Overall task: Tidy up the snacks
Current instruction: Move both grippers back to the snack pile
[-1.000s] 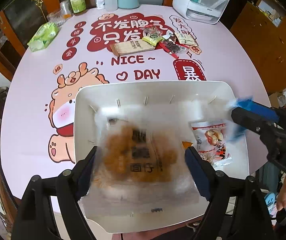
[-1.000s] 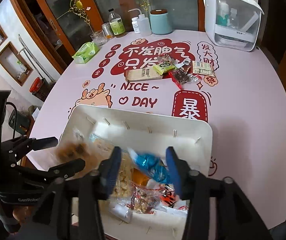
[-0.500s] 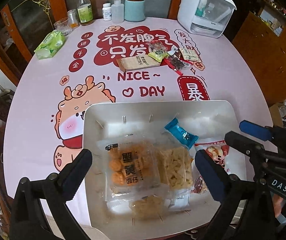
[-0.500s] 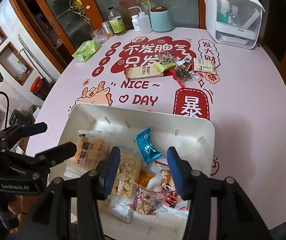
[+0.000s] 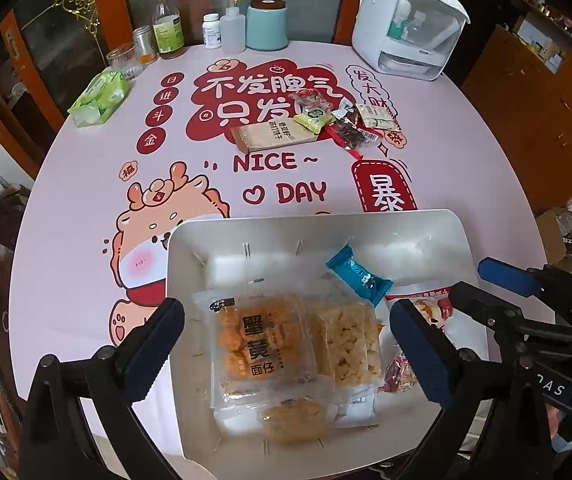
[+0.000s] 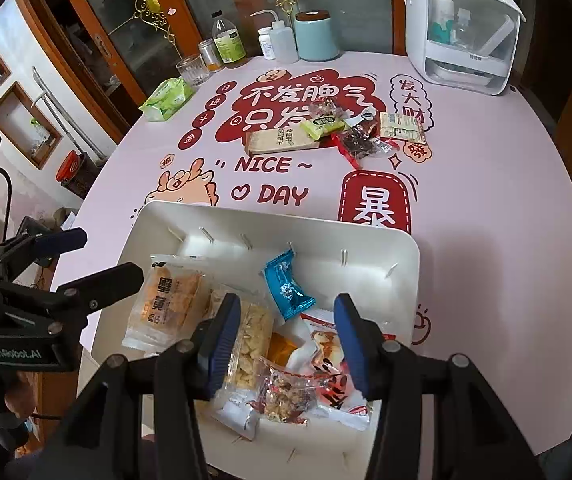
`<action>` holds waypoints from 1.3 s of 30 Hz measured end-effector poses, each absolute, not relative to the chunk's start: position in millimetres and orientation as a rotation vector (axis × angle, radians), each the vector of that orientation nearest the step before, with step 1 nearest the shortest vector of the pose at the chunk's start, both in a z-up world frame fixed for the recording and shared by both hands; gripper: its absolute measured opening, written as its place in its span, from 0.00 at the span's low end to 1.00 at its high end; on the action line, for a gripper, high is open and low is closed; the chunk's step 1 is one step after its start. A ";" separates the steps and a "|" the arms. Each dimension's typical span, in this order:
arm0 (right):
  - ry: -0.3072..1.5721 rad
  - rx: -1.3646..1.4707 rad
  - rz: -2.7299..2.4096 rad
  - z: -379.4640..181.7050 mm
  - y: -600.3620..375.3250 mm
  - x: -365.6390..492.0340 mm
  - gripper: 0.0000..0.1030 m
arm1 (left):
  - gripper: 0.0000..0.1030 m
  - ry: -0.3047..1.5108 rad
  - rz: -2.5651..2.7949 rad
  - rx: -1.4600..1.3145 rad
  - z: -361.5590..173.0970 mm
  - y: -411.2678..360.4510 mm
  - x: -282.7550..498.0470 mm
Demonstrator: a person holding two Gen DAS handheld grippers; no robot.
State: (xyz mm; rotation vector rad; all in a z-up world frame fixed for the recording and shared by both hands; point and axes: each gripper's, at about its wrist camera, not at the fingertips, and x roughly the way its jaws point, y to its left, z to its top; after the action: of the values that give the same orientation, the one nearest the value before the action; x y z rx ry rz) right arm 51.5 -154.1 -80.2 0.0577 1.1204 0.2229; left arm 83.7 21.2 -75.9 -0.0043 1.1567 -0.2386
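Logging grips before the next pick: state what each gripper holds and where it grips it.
Nothing is held. The left gripper stands wide open above the orange snack packet lying in the white bin. The right gripper hangs open over the bin, pads touching no packet.

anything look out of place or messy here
Nothing spilled or torn. The packets in the white tray lie overlapping, the blue packet askew on top. A cluster of snacks still sits loose mid-table, outside the tray.
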 end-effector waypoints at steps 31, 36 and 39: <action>1.023 -0.025 0.092 -19.9 -187.5 178.0 0.48 | 0.99 0.957 -0.364 0.348 -2.4 6.0 202.8; 1.071 -0.007 0.133 -40.0 -192.8 231.2 0.48 | 0.99 0.991 -0.449 0.438 -21.9 -5.6 253.1; 1.112 -0.046 0.158 -66.4 -189.1 259.1 0.48 | 0.99 1.029 -0.490 0.501 -51.5 -15.4 286.6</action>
State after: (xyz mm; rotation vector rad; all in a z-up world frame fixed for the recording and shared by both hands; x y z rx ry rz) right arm 259.1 -189.1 -66.4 -0.0459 1.1116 0.1583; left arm 286.6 -15.4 -51.5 0.5012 1.0288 -0.4902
